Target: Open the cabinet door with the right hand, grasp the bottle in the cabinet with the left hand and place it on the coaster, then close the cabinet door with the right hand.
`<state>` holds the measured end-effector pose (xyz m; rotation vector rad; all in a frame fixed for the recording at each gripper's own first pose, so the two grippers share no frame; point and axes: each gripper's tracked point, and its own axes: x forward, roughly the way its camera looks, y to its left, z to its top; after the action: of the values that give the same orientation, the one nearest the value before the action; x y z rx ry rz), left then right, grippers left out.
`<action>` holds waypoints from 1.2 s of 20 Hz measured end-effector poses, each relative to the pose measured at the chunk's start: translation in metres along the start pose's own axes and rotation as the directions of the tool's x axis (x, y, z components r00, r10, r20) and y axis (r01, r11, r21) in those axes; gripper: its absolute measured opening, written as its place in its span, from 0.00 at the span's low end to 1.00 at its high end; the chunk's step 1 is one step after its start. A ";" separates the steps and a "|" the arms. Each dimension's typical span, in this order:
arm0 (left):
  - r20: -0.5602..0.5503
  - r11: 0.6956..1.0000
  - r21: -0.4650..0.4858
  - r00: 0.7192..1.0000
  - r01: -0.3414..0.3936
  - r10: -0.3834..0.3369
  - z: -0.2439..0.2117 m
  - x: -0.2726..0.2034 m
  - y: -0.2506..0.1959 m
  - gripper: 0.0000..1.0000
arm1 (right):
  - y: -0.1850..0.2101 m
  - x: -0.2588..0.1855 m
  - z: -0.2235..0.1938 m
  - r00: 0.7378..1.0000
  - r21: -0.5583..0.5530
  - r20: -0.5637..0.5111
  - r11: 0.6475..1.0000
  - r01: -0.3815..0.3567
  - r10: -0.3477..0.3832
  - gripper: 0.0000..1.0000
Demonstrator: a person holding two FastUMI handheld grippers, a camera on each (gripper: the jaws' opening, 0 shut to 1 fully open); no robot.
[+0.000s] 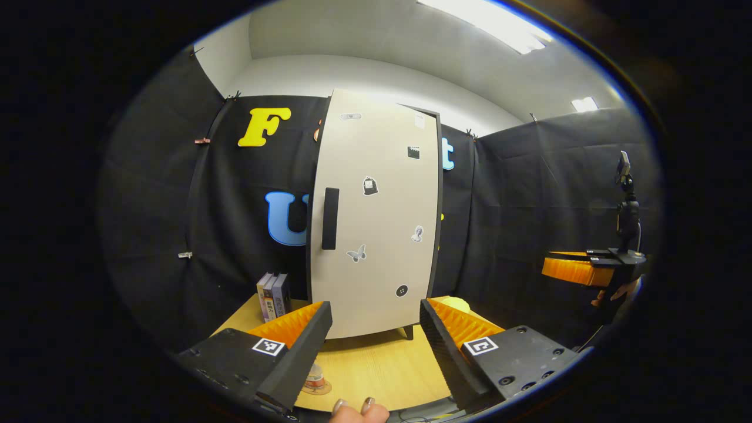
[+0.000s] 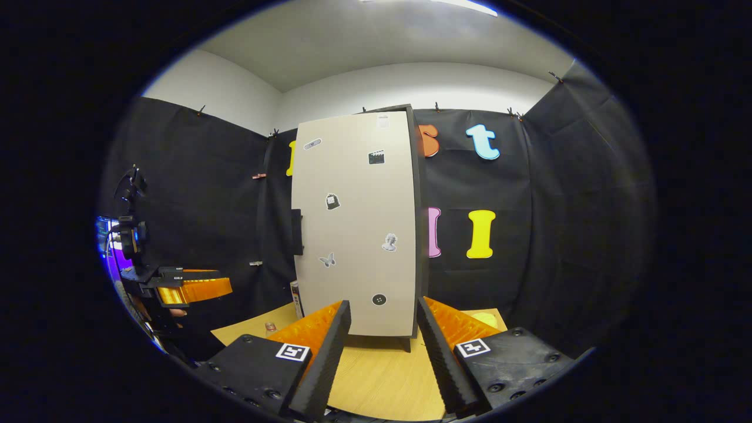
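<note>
A booth w/ black cloth walls, white ceiling w/ lamps above. A light wood table carries a tall cabinet, its pale door closed, dark handle on the door's left edge, small stickers on it. Books stand just left of the cabinet. A yellowish coaster lies at the cabinet's right side. Near the table's front edge there is a small item, too hidden to tell.

Left gripper: jaws spread wide, holding nothing, apart from the cabinet. Right gripper: also spread, empty, in front of the door. Bottle: cannot be seen, door is closed.
</note>
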<state>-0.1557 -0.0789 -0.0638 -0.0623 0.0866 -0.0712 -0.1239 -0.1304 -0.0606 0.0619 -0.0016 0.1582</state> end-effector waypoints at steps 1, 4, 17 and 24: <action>-0.001 1.000 -0.004 1.000 -0.001 0.001 0.001 0.002 0.001 0.95 | 0.001 0.001 0.000 1.000 -0.006 0.004 1.000 -0.005 0.005 0.75; 0.020 1.000 0.018 1.000 -0.025 0.024 0.009 0.006 0.009 0.95 | -0.002 -0.002 -0.005 1.000 -0.013 -0.007 1.000 -0.010 0.010 0.75; 0.032 0.999 0.036 0.999 -0.024 0.022 0.011 0.024 0.017 0.95 | -0.003 0.018 -0.007 0.999 -0.031 -0.010 0.999 -0.031 0.031 0.72; 0.034 0.999 0.049 0.999 -0.019 0.018 0.010 0.029 0.013 0.95 | -0.003 0.020 -0.007 0.999 -0.025 -0.020 0.999 -0.032 0.032 0.72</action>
<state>-0.1253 -0.0678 -0.0572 -0.0136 0.0522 -0.0539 -0.1036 -0.1301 -0.0672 0.0354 0.0152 0.1906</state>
